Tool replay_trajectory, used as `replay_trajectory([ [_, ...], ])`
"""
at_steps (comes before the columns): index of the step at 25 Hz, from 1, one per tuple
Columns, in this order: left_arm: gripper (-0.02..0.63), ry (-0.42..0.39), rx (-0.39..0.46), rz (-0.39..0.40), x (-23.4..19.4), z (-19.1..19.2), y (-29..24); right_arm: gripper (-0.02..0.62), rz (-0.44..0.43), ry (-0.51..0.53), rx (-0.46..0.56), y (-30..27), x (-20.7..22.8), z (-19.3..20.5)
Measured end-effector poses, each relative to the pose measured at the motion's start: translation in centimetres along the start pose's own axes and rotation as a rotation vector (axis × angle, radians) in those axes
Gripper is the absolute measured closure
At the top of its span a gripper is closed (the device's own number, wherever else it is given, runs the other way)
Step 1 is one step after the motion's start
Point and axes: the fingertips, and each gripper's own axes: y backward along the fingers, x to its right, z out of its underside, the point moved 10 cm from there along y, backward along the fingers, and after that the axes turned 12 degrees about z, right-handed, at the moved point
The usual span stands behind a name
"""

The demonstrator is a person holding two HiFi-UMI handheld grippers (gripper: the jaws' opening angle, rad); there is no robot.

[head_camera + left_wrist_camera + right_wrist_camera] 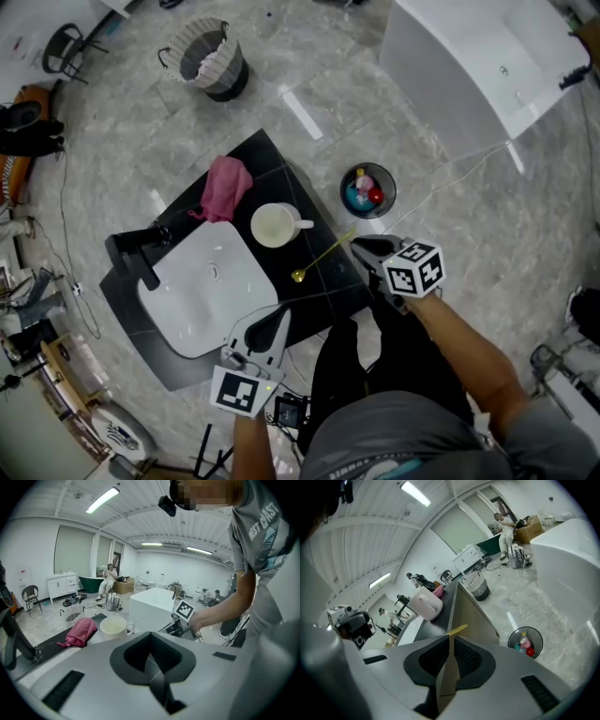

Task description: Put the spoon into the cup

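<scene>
Left tongs (279, 319) hover closed and empty at the near edge of the white sink (202, 300). Right tongs (358, 246) clamp the handle of the gold spoon (325, 255); its bowl sits over the black bench (323, 292), near the cream cup (275, 226).

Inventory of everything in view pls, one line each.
stone countertop: 1, black, centre of the head view
sink basin: 1, white, set in the countertop
faucet: 1, black, at the basin's left edge
ceramic cup with handle: 1, cream-white, on the countertop beside the basin
crumpled cloth: 1, pink, on the countertop beyond the cup
thin metal spoon: 1, gold, right of the cup, handle in the right tongs
wire waste bin: 1, dark, on the floor, colourful items inside
pleated basket: 1, grey-white, floor, top
large boxy unit: 1, white, top right
left tongs: 1, grey, shut, empty, by the basin
right tongs: 1, grey, shut on the spoon
</scene>
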Motion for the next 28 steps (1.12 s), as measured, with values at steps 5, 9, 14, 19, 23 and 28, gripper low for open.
replay_trajectory([
  [5, 0.603, 0.014, -0.008, -0.001, 0.3, 0.7, 0.0, 0.512, -0.036, -0.091, 0.012, -0.9, 0.8, 0.6],
  [9, 0.603, 0.027, -0.018, -0.004, 0.4, 1.2, -0.1, 0.479, -0.092, -0.194, 0.054, -1.3, 1.2, 0.5],
  [14, 0.603, 0.037, -0.023, -0.004, 0.4, 1.8, 0.1, 0.476, -0.110, -0.272, 0.041, -2.2, 1.6, 0.9],
  [19, 0.603, 0.048, -0.027, -0.002, 0.1, 2.3, 0.1, 0.468, -0.130, -0.324, 0.048, -3.0, 1.6, 0.9],
  [23, 0.603, 0.051, -0.030, 0.007, 0.0, 2.5, -0.3, 0.463, -0.155, -0.355, 0.049, -3.4, 1.7, 0.6],
  [28, 0.603, 0.061, -0.028, 0.015, -0.4, 2.9, -0.4, 0.463, -0.172, -0.380, 0.035, -3.6, 2.1, 1.0],
])
